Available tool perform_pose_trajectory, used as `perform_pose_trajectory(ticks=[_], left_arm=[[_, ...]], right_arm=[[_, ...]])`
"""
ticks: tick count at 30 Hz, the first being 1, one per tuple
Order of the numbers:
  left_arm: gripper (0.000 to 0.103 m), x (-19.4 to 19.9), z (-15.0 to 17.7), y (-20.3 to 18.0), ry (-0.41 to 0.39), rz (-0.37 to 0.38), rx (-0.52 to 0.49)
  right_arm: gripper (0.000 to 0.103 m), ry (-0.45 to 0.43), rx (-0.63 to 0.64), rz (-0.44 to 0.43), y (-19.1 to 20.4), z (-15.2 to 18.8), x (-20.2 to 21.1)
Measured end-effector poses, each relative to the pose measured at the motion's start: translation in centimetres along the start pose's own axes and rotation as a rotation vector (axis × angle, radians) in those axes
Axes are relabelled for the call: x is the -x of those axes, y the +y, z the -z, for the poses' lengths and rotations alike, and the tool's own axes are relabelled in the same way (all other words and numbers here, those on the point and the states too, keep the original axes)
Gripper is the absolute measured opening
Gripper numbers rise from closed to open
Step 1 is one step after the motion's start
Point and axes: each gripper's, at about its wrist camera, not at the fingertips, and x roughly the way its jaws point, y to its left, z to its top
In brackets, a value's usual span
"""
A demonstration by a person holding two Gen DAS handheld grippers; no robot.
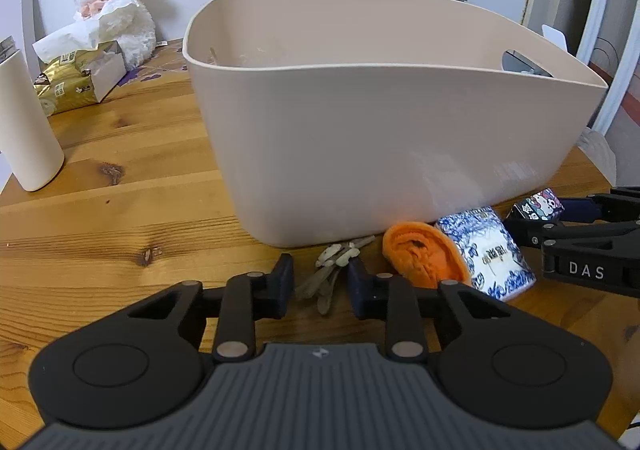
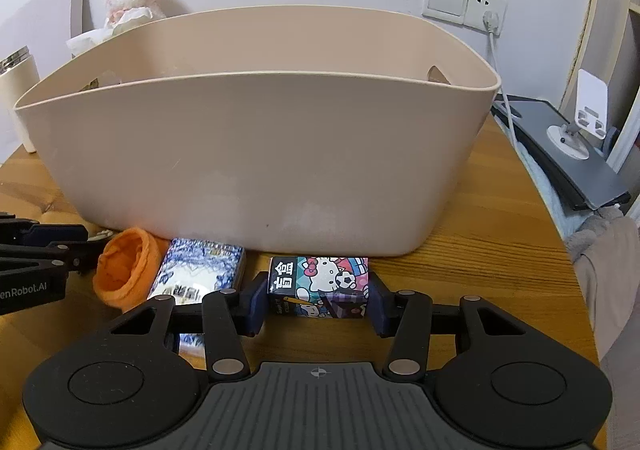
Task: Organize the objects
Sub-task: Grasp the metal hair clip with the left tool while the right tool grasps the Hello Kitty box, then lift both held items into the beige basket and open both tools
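Your left gripper (image 1: 320,286) sits low over the wooden desk (image 1: 120,217) with its jaws apart, one finger on each side of a small bunch of pale keys (image 1: 334,270) that lies flat on the wood; the pads are near the keys, but you cannot tell whether either one touches them. Your right gripper (image 2: 318,300) has its jaws pressed against both ends of the cartoon-cat box (image 2: 320,284), which rests on the desk just in front of the beige plastic bin (image 2: 256,153). The bin stands upright in the middle of the desk, and its inside is mostly hidden by the near wall. Between your two grippers, along the foot of the bin, lie an orange knitted piece (image 1: 424,258) and, just to its right, a blue-and-white patterned box (image 1: 486,250); the two look to be touching. Off to the far left you have a white plush lamb (image 1: 116,1) against the wall, a gold tissue pack (image 1: 76,73) in front of it, and a tall cream container (image 1: 28,121) nearer the desk edge.
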Motion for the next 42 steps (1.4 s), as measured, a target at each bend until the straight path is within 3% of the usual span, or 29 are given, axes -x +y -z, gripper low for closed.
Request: perform_pose_trajectory(ticks=[6,11,21,33,42], left_arm=[[0.021,0.6,0.5,-0.1,0.009,0.021,-0.001],[0.021,1.7,0.9,-0.2,0.001,0.017,0.014],[0.021,7.1,0.6,-0.6,-0.097,0.028,-0.002],[0.021,14.0,-3.6,-0.4,-0.314,0.048,0.002],[0.021,12.0,-8.6,-0.8,-0.353,0.016,0.019]], right_arm=[[0.046,-0.021,-0.012,0.014,0.2,0.1,2.1],[0.046,-0.067,-0.014,0.025,0.3,-0.2,5.3],[0.046,-0.217,0.019,0.045,1.1,-1.7,12.3],[0.046,-0.391,0.049,0.059,2.1,-5.1,16.7],[0.046,-0.422,0.040,0.047,1.9,-7.6,15.2]])
